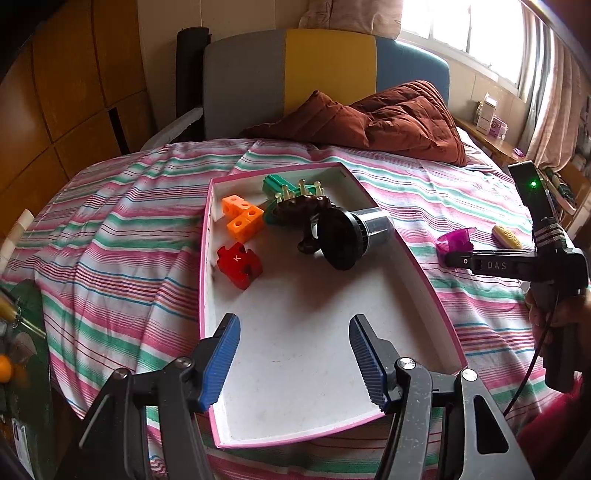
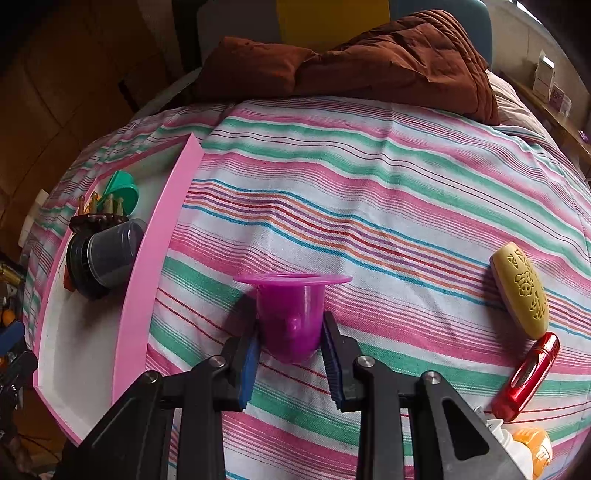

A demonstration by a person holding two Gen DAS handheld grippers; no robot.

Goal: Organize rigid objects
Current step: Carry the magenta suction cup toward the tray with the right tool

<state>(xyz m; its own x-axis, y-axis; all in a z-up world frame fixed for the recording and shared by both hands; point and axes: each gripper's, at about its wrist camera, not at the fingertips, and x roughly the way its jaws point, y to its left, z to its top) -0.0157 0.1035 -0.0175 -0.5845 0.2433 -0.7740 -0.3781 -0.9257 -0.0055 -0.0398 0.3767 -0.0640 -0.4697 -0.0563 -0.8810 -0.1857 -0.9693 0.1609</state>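
2 grippers: left gripper (image 1: 294, 354) wide, empty, over pink tray (image 1: 424, 280); right gripper (image 2: 290, 356) clamps purple cup (image 2: 291, 317).

Lay spread over the whole bed: a striped sheet (image 1: 129, 221) in pink, green and white. Sat bunched at the far end of that sheet, against a grey, yellow and blue headboard (image 1: 325, 74): a rust-brown quilt (image 1: 388, 118). Stood beyond the sheet's right edge: a wooden ledge (image 1: 491, 142) bearing small boxes, below a bright window (image 1: 461, 33) with pale curtains.
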